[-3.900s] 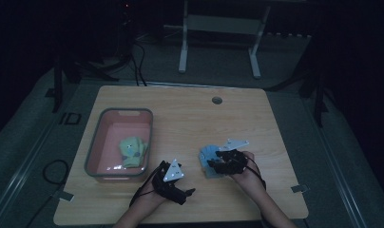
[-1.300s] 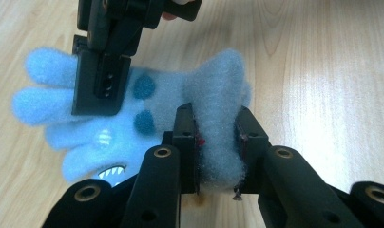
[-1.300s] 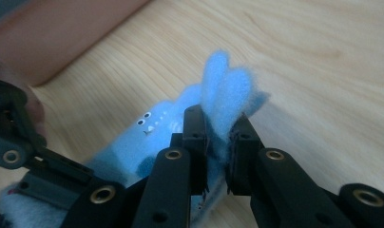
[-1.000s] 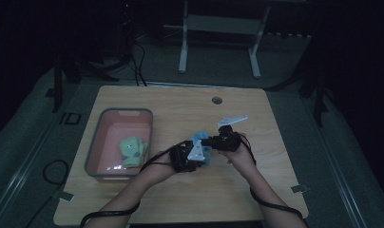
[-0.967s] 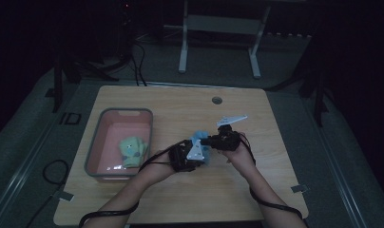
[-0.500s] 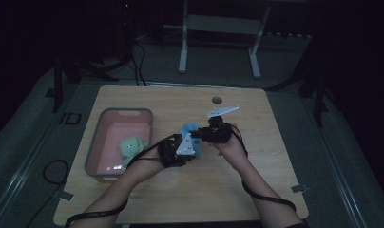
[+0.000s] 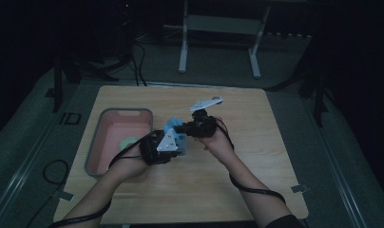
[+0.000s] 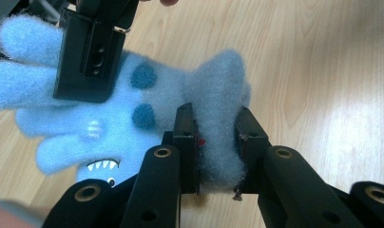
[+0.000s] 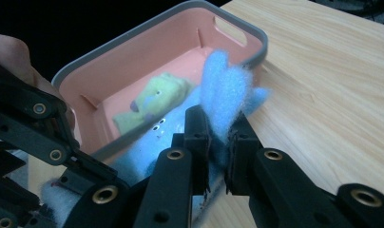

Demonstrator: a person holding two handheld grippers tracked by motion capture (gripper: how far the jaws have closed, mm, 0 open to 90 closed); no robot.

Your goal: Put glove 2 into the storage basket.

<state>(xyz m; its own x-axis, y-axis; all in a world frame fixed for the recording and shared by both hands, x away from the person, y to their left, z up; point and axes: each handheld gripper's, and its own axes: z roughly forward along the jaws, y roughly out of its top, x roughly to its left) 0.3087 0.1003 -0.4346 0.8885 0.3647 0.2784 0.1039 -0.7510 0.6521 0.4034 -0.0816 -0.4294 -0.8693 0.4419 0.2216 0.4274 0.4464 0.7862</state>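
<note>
A fluffy light-blue glove (image 8: 109, 118) with darker blue spots and a toothy face hangs above the desk (image 7: 256, 180) at the high view's centre. The pink bin (image 7: 115, 142) with a green cloth (image 9: 152, 102) sits just left of it. The left gripper (image 8: 217, 142) pinches its cuff and the right gripper (image 9: 218, 137) its fingertips, stretching its long axis between them.

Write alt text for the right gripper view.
The right tool is shut on a fluffy blue glove above a wooden table. Behind it, a pink bin holds a green glove; the left tool grips the blue glove at lower left.
</note>
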